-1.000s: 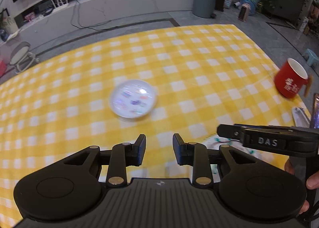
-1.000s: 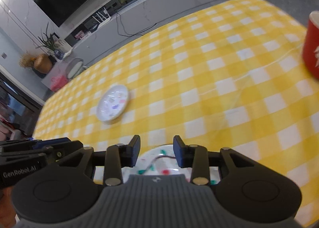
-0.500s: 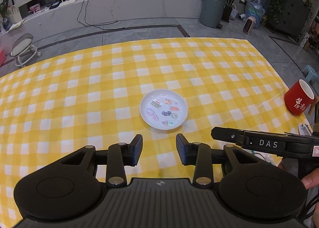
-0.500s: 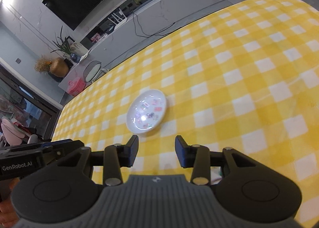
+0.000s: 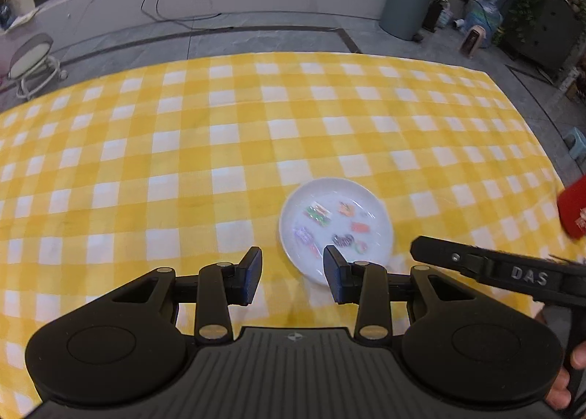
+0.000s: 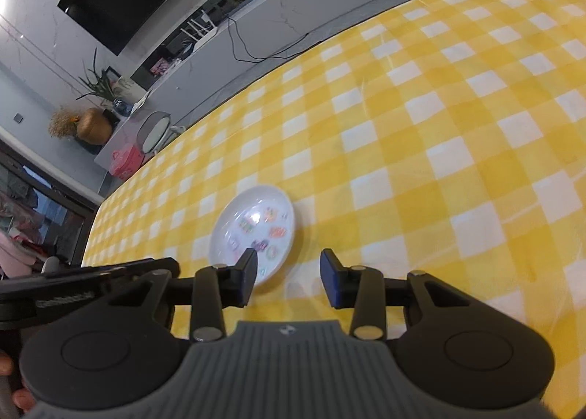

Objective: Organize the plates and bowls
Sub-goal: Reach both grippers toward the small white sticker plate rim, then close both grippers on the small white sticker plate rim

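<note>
Both grippers closing in on the little plate

Plate [image 5: 336,228] now sits nearer than a second ago; left gripper [image 5: 293,278] and right gripper [image 6: 287,281] both open, empty, pickup looks next

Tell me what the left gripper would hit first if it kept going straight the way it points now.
Probably the yellow checked tablecloth. The open left gripper aims at bare cloth, with the small white plate just right of its line, near the right finger. Depth is unclear, so that finger might clip the plate's rim.

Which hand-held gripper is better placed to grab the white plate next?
Probably either: the small white patterned plate sits just ahead of both open grippers, right of the left hand-held gripper, left of the right hand-held gripper.
</note>
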Demonstrator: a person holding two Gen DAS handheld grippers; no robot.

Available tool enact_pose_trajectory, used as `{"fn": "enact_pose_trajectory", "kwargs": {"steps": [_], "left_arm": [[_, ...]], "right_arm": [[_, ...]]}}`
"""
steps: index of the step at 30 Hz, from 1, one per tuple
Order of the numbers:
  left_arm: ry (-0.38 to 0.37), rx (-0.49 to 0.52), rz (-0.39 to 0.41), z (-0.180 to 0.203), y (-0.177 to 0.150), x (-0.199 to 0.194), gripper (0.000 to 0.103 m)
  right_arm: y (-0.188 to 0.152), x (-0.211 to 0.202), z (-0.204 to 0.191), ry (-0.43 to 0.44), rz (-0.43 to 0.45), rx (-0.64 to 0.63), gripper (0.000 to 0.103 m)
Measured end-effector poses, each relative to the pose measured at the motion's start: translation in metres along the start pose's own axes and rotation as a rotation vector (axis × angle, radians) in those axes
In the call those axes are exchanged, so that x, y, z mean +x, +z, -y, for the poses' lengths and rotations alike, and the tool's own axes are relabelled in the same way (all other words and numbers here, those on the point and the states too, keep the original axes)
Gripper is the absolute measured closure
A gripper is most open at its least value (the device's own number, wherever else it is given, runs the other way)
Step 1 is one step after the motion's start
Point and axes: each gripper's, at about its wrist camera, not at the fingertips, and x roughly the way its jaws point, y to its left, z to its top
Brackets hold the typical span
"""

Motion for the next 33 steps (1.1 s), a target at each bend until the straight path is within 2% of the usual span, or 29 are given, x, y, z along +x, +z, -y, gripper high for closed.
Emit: {"fn": "enact_pose_trajectory", "kwargs": {"steps": [7, 12, 14, 18, 21, 24, 29, 31, 33], "left_arm": [[-0.063, -0.096, 0.013, -0.019, 0.008, 0.026, 0.059], [-0.089, -0.087, -0.002, -0.024, 0.013, 0.033, 0.059], [-0.096, -0.078, -0.015, -0.025, 0.015, 0.035, 0.059], [-0.11, -0.07, -0.032, -0.025, 0.016, 0.04, 0.059], [-0.112, -0.071, -0.045, -0.025, 0.016, 0.045, 0.06], [-0.097, -0.056, -0.045, -0.022, 0.015, 0.047, 0.069], [-0.07, -0.062, -0.056, -0.02, 0.016, 0.046, 0.089], [-0.065, -0.073, -0.055, -0.021, 0.016, 0.046, 0.095], [-0.073, -0.089, -0.052, -0.022, 0.017, 0.045, 0.096]], "right_arm": [[0.011, 0.02, 0.01, -0.002, -0.006, 0.008, 0.064], [0.015, 0.027, 0.011, 0.011, -0.004, 0.001, 0.065], [0.015, 0.03, 0.01, 0.017, -0.008, 0.002, 0.071], [0.014, 0.033, 0.007, 0.019, -0.002, -0.008, 0.074], [0.012, 0.037, 0.006, 0.037, -0.021, -0.006, 0.082], [0.009, 0.038, 0.003, 0.024, -0.014, -0.027, 0.087], [0.007, 0.041, 0.004, 0.04, -0.028, -0.006, 0.099], [0.007, 0.041, 0.004, 0.026, -0.018, -0.009, 0.1], [0.007, 0.039, 0.003, 0.019, -0.011, -0.01, 0.1]]}}
